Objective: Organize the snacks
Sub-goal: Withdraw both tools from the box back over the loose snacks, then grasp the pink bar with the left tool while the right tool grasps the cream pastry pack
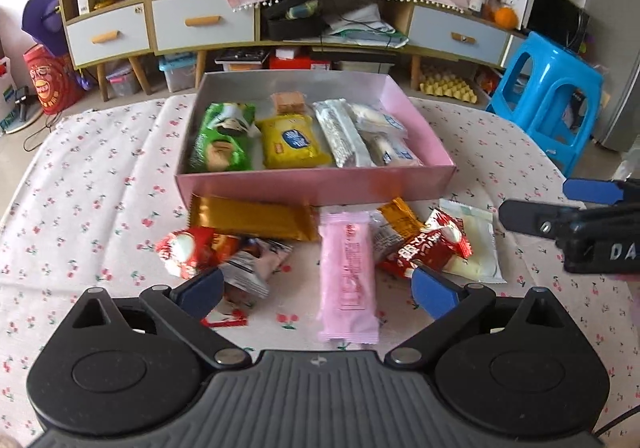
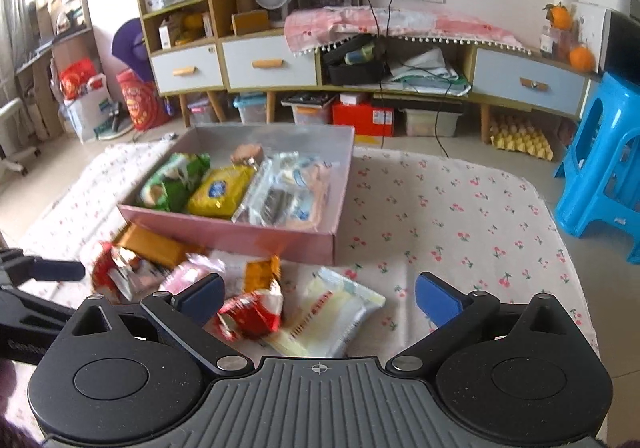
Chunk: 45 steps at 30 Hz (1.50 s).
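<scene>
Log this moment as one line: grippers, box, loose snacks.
left gripper open | right gripper open | pink box partly filled | pink wrapper on tablecloth

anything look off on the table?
Yes: a loose heap of snacks lies in front of the pink box, overlapping at odd angles, the gold bar right against its wall. The pink packet lies between the open left claw pads, ungripped.

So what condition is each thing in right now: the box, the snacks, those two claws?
pink box: open, partly filled with packets
yellow packet: lying inside the box
gold packet: on the tablecloth, outside the box
pink packet: on the tablecloth, ungripped
left claw: open, empty
right claw: open, empty
</scene>
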Tool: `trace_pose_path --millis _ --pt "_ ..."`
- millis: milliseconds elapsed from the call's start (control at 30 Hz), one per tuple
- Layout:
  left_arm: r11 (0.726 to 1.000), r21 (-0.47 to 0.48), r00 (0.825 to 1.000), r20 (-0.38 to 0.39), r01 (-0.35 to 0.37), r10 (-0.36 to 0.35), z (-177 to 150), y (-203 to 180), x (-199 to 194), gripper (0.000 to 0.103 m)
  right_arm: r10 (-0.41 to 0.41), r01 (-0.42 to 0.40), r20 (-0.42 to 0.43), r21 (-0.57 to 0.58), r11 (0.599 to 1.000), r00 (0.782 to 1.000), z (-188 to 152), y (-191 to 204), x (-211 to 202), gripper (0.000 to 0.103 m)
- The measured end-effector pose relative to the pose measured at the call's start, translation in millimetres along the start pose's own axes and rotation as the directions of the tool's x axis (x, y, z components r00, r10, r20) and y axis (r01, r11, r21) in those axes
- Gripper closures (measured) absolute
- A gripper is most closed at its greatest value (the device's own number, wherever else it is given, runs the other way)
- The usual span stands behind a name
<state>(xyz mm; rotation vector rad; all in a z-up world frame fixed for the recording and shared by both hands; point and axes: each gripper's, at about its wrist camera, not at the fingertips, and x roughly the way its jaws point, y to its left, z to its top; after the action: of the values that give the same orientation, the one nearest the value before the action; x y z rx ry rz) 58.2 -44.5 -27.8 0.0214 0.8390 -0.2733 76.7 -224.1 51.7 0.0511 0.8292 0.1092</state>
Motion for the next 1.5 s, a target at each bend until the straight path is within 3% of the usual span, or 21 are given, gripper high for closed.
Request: trace_pose_path --millis 333,633,800,1033,1200,1300,1433,1500 --pt "0.995 -0.058 0.996 -0.014 0.084 -0.085 -4.7 0.9 12.5 0.024 0.017 -0.023 -0.079 -0.07 0.997 0.997 -17.1 -10.7 18.5 0.001" --pt "0.988 -0.109 0.992 -0.056 0.107 -0.113 -3.5 4.2 23.1 0.053 0.026 -0.047 -0.143 -0.142 0.989 0.989 -25.9 -3.0 42.7 0.001" --pt "0.986 -0.132 0.988 -0.1 0.105 -0.119 -4.5 9.5 27.6 0.069 -0.036 0.003 -0.168 -0.193 0.981 0.985 -28.7 -1.2 57.5 0.001" --pt "0.988 -0.124 0.985 -0.132 0.096 -0.112 -2.0 12.9 25.3 0.072 -0.098 0.062 -0.183 -0.195 0.979 0.978 -28.4 -21.1 63.6 0.001" --pt "0.997 -0.069 0.989 -0.141 0.031 -0.04 -2.6 14.5 16.9 0.072 -0.127 0.093 -0.198 -0.172 0.981 0.972 -27.8 -37.9 61.4 0.001" --pt "0.999 -0.051 0.989 -0.146 0.011 -0.018 -3.3 18.3 13.3 0.072 -0.092 0.06 -0.208 -0.155 0.986 0.974 -26.6 -39.2 56.9 0.001" --pt "0.997 -0.067 0.987 -0.152 0.037 -0.047 -4.0 23.3 11.6 0.071 -0.023 -0.007 -0.209 -0.14 0.99 0.978 -24.0 -30.0 55.4 0.001" --pt "0.997 -0.068 0.987 -0.152 0.046 -0.056 -3.5 22.5 11.4 0.07 -0.029 -0.004 -0.21 -0.159 0.987 0.977 -24.4 -22.5 59.5 0.001"
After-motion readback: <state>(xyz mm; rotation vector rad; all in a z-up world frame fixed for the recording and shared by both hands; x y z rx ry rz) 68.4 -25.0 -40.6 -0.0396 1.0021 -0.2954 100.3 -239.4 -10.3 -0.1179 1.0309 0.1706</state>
